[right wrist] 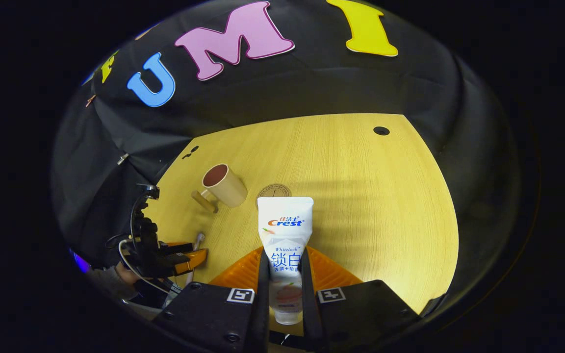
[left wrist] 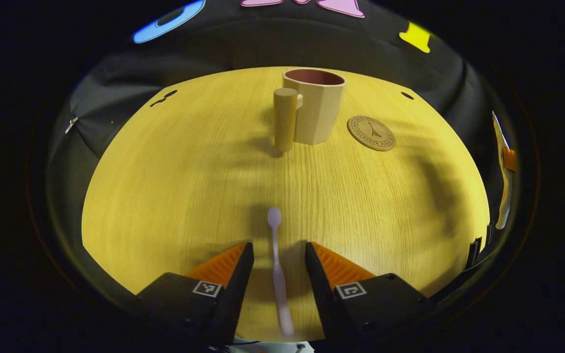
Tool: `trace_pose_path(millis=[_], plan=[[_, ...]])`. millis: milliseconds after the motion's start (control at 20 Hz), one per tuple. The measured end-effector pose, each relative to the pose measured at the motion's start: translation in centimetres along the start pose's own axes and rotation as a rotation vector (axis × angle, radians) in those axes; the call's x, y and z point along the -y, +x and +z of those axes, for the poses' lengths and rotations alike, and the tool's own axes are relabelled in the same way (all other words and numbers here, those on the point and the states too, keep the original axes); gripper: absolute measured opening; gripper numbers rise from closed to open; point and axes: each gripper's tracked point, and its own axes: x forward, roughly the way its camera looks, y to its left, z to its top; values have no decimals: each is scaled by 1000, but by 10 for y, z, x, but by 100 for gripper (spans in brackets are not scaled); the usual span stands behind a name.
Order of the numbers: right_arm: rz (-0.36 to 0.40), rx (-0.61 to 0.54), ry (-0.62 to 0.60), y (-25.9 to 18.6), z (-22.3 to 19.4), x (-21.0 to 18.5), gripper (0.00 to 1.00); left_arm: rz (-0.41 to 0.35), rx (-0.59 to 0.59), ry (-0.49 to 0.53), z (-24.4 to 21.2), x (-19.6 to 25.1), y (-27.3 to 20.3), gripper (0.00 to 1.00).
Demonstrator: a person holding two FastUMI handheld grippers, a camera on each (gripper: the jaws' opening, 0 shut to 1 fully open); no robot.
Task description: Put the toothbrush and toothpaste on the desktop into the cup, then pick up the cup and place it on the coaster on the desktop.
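Observation:
A pale toothbrush (left wrist: 277, 264) lies flat on the wooden table (left wrist: 174, 186), head pointing away, between the fingers of my open left gripper (left wrist: 278, 247); neither finger touches it. Farther off stands the beige cup (left wrist: 318, 108), its wooden handle (left wrist: 285, 117) turned towards me. The round cork coaster (left wrist: 371, 133) lies just right of the cup. My right gripper (right wrist: 285, 257) is shut on a white toothpaste tube (right wrist: 285, 230), held above the table with its flat end forward. Past the tube I see the cup (right wrist: 224, 185), the half-hidden coaster (right wrist: 273, 190) and the left gripper (right wrist: 199, 252) over the toothbrush (right wrist: 197, 240).
The booth's black cloth wall closes in the table at the back and sides. Small dark holes (left wrist: 406, 95) mark the tabletop near its far edge. A person's hand and a cable (right wrist: 130, 264) sit behind the left gripper. Bare wood (right wrist: 371, 206) lies right of the coaster.

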Motion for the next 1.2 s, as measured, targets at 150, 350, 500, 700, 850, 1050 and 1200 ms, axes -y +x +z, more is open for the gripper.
trace_pose_path(millis=[150,350,500,700,850,1050,1200], plan=[[-3,8,3,1,-1,1,31,-5,-11,12,2,4,1,55],[-12,27,15,-2,2,1,31,7,-20,-9,0,2,0,38],[-21,43,25,-6,2,2,32,27,28,-16,5,-3,3,8],[-34,66,28,-13,2,-1,32,-18,60,-12,7,-1,1,6],[-40,81,28,-20,0,-5,31,-109,84,-80,10,4,-9,6],[-45,90,28,-18,0,-13,31,-170,162,-108,22,-1,-30,6],[-26,118,21,-16,5,-26,27,-215,227,-112,33,-2,-53,6]])
